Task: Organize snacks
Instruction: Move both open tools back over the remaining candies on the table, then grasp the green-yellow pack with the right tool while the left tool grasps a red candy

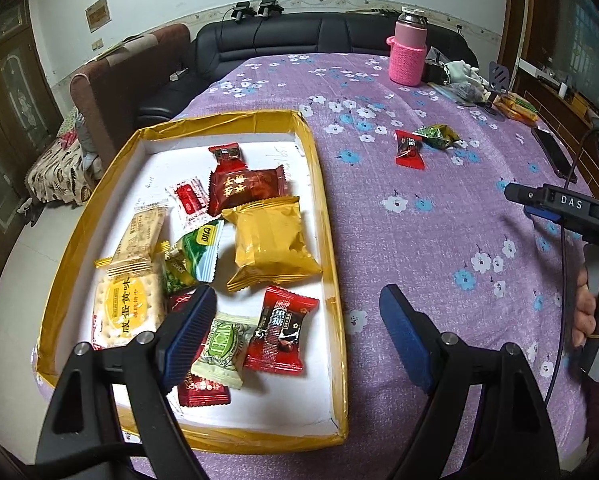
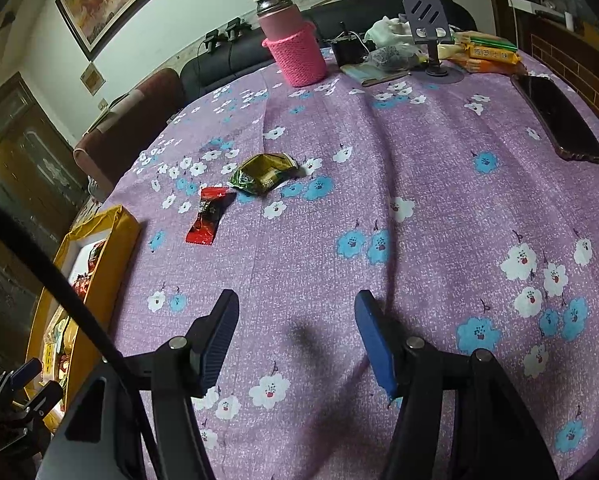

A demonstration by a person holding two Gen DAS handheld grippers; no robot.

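— Two snacks left loose on the purple flowered tabletop [image 2: 379, 200]: red candy wrapper [image 2: 209, 216] just beside crumpled green packet [image 2: 265, 172], well apart from everything else.

— And the rest?

— Gathered in yellow-rimmed tray [image 1: 323, 184], overlapping: gold pouch [image 1: 271, 248], dark red pack [image 1: 247, 190], cracker packs, small candies. Probably sorted there already.

— Claws?

— Left claw [image 1: 295, 340] spread wide over the tray's near corner, gripping nothing. Right claw [image 2: 295, 340] parted over bare cloth, empty, aimed toward the loose pair, likely next to collect.

Purple floral tablecloth [image 2: 419, 184], yellow-rimmed white tray [image 1: 323, 216], pink knitted flask sleeve [image 2: 299, 60]
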